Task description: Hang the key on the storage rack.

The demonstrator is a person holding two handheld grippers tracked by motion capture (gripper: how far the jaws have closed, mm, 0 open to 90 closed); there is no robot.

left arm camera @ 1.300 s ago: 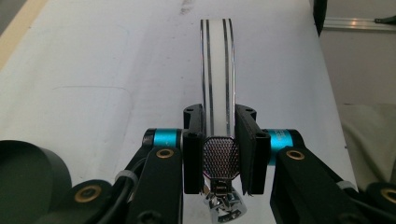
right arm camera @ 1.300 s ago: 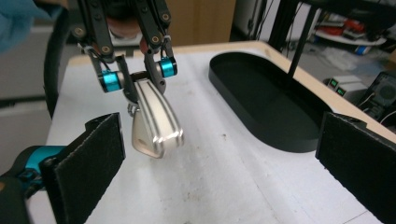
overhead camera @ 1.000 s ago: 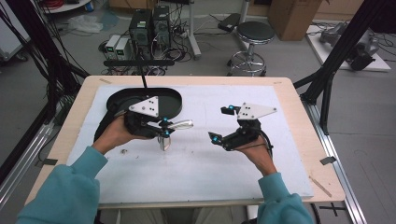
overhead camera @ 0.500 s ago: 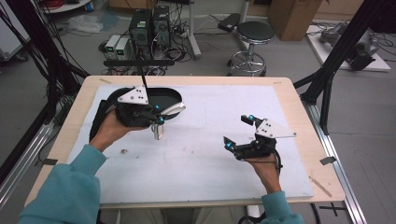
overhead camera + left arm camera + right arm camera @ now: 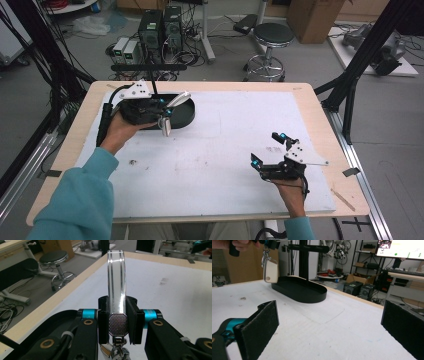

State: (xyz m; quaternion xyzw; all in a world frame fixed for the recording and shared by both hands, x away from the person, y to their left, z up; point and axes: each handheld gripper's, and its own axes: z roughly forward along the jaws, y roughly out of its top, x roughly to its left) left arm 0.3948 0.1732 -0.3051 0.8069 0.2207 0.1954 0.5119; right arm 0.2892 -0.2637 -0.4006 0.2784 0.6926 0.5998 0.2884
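The fingers of the left gripper (image 5: pixel 167 107) clamp a shiny metal keychain strap (image 5: pixel 116 285) held over the black tray (image 5: pixel 186 116), its white tag (image 5: pixel 271 272) dangling, while the right gripper (image 5: pixel 270 150) gapes wide above the white mat (image 5: pixel 220 150).

Ahead of the right gripper (image 5: pixel 270 149), whose jaws stand wide apart, the white mat (image 5: pixel 240 150) lies bare and open to passage. Farther ahead, the black oval tray (image 5: pixel 299 291) with its upright black post (image 5: pixel 304 258) blocks the way. Above the tray's near edge the left gripper (image 5: pixel 167 107) holds a shiny strap (image 5: pixel 116 280), with a cream tag (image 5: pixel 271 271) dangling below it, so that corner is crowded. Beyond the left gripper's jaws, the mat runs clear to the wooden table edge (image 5: pixel 75 283).
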